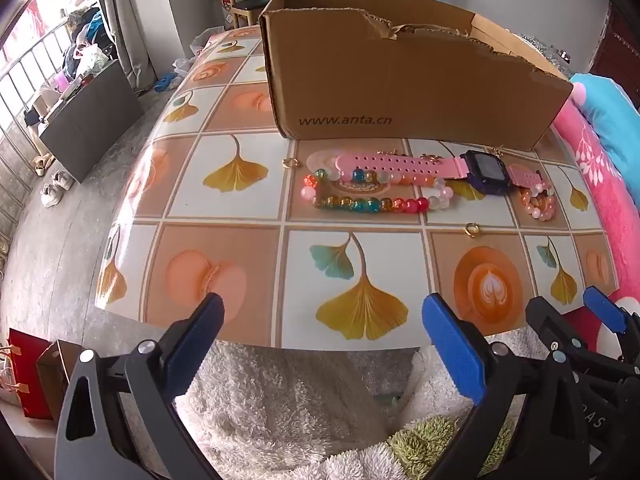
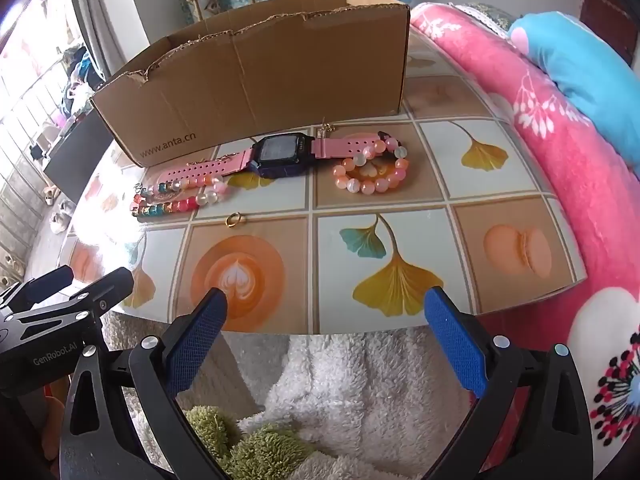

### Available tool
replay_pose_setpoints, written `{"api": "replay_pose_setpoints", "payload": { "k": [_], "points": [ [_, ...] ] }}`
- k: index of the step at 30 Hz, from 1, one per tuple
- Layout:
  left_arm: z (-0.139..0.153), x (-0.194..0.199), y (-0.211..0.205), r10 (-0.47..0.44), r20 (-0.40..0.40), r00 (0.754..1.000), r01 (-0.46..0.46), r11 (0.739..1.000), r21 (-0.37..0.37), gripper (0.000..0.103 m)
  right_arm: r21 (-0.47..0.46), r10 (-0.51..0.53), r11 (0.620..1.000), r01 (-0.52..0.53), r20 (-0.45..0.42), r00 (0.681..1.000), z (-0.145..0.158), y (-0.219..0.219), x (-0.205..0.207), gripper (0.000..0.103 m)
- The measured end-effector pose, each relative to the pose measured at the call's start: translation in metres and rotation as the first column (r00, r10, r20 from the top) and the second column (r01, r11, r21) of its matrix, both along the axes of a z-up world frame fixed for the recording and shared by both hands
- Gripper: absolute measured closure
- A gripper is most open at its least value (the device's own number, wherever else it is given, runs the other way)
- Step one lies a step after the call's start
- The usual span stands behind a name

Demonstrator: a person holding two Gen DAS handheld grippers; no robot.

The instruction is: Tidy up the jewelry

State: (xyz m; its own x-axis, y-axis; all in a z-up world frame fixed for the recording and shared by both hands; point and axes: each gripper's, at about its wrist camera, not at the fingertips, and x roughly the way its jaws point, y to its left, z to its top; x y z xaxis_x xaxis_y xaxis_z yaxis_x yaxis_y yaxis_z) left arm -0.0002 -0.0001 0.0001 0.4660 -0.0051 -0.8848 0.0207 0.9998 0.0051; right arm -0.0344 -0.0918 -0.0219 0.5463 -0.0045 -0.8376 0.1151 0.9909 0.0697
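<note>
Jewelry lies on a patterned table (image 1: 224, 248) (image 2: 500, 168) in front of an open cardboard box (image 1: 400, 80) (image 2: 260, 80). A pink-strapped watch (image 1: 480, 168) (image 2: 280, 152) rests nearest the box. A multicoloured bead necklace (image 1: 360, 200) (image 2: 172, 204) lies left of it, a pink bead bracelet (image 1: 538, 202) (image 2: 372, 172) right. Two gold rings (image 1: 472, 230) (image 1: 292, 163) (image 2: 234, 220) sit nearby. My left gripper (image 1: 322, 312) and right gripper (image 2: 324, 304) (image 1: 568, 312) hover open and empty over the near table edge, side by side, well short of the jewelry.
A fluffy white and green fabric (image 1: 280, 400) (image 2: 340, 392) lies below the table edge. A pink and blue blanket (image 2: 560, 120) (image 1: 608, 152) borders the table's right side. Small gold trinkets (image 2: 324, 131) sit against the box. Floor clutter and shoes (image 1: 56, 188) are at far left.
</note>
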Motion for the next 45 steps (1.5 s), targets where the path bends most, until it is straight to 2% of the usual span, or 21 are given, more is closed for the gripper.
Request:
{"api": "replay_pose_setpoints", "payload": {
  "k": [45],
  "points": [
    [-0.0010,-0.0009,-0.0036,-0.003,-0.002,1.000,0.003,1.000,-0.006,0.006,0.007,0.009,1.000,-0.009,0.017,1.000,0.0029,-0.0010,0.0000,0.008]
  ]
}}
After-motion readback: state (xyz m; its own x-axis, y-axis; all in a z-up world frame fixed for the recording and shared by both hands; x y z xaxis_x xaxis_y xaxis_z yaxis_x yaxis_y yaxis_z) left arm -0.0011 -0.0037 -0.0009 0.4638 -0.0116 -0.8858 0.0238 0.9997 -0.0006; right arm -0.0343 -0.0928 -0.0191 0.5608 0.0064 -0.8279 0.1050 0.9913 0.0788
